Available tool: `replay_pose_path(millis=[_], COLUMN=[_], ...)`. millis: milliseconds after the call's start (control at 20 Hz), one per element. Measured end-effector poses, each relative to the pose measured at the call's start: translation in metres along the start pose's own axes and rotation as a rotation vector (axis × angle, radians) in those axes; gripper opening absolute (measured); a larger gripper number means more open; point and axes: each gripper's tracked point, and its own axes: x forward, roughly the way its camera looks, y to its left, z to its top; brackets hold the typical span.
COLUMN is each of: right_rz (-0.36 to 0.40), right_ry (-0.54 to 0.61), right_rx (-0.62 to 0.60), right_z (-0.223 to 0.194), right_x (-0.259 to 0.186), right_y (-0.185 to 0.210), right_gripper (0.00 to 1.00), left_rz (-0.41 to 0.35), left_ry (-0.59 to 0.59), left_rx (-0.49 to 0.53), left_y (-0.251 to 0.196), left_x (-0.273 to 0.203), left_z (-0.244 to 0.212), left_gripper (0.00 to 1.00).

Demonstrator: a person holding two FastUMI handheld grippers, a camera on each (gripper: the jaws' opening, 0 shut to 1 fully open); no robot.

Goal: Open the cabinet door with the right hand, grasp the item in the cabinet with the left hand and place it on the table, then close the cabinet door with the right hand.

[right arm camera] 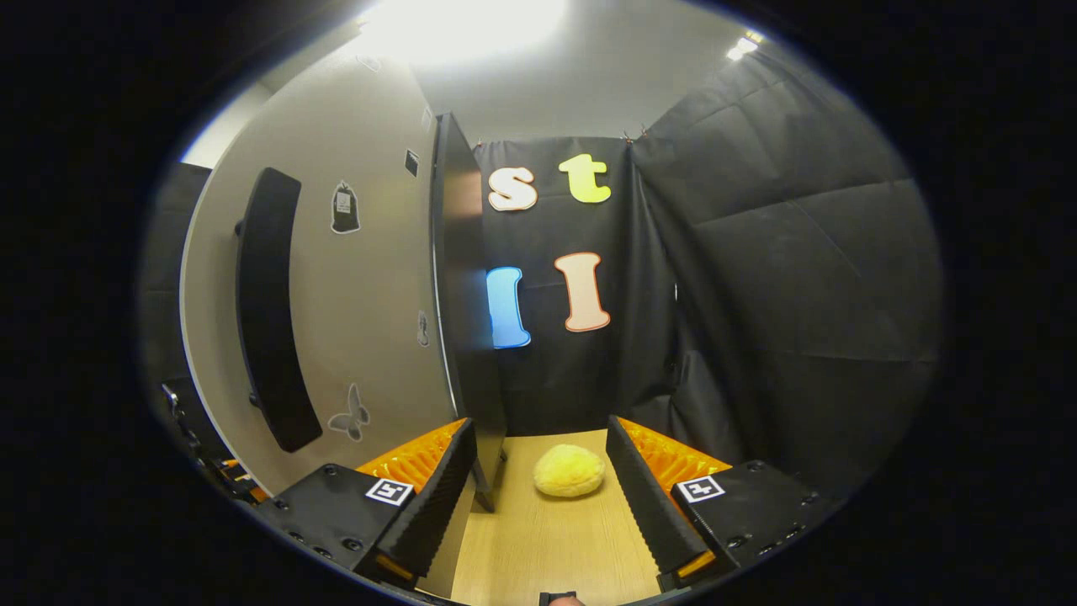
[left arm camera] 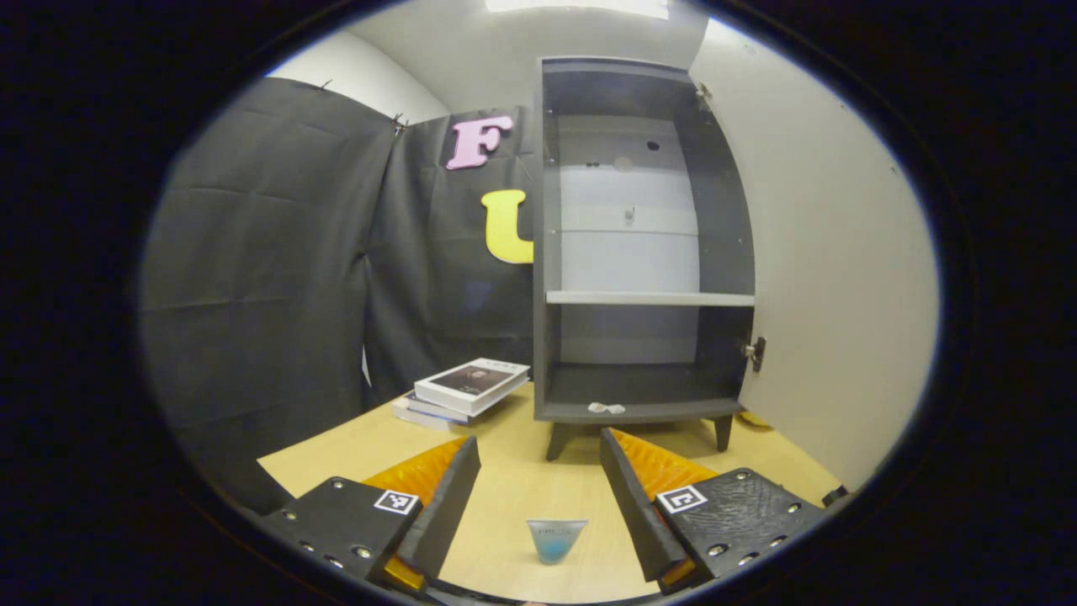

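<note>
The dark cabinet point(left arm camera: 644, 244) stands open on the table, its pale door point(left arm camera: 829, 278) swung out to the right. Both shelves look bare except for a small white scrap point(left arm camera: 606, 408) on the bottom front edge. A small clear cup with blue contents point(left arm camera: 555, 539) stands on the wooden table point(left arm camera: 513, 480) between the spread fingers of my open left gripper point(left arm camera: 538, 454), touching neither. In the right gripper view, the door's outer face point(right arm camera: 362, 278) with its long dark handle point(right arm camera: 269, 311) is close on the left. My right gripper point(right arm camera: 540, 433) is open beside the door's edge, holding nothing.
A stack of books point(left arm camera: 463, 391) lies left of the cabinet. A yellow sponge-like lump point(right arm camera: 570, 470) rests on the table ahead of the right gripper. Black cloth walls close in behind and at the sides. The door carries small stickers point(right arm camera: 349, 417).
</note>
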Motion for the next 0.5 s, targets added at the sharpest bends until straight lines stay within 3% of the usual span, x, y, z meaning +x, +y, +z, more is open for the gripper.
replay_pose_path(millis=[250, 500], right_rz=[-0.016, -0.101], right_ry=[-0.038, -0.059], right_rx=[-0.015, -0.01], right_z=[0.018, 0.033], right_x=[-0.003, -0.026], right_y=[0.011, 0.009], right_gripper=[0.98, 0.98], left_rz=[-0.006, -0.03], left_ry=[-0.043, -0.11], left_rx=[0.014, 0.019], left_y=[0.012, 0.019], left_x=[0.002, 0.009], left_z=[0.029, 0.055], left_gripper=[0.87, 0.87])
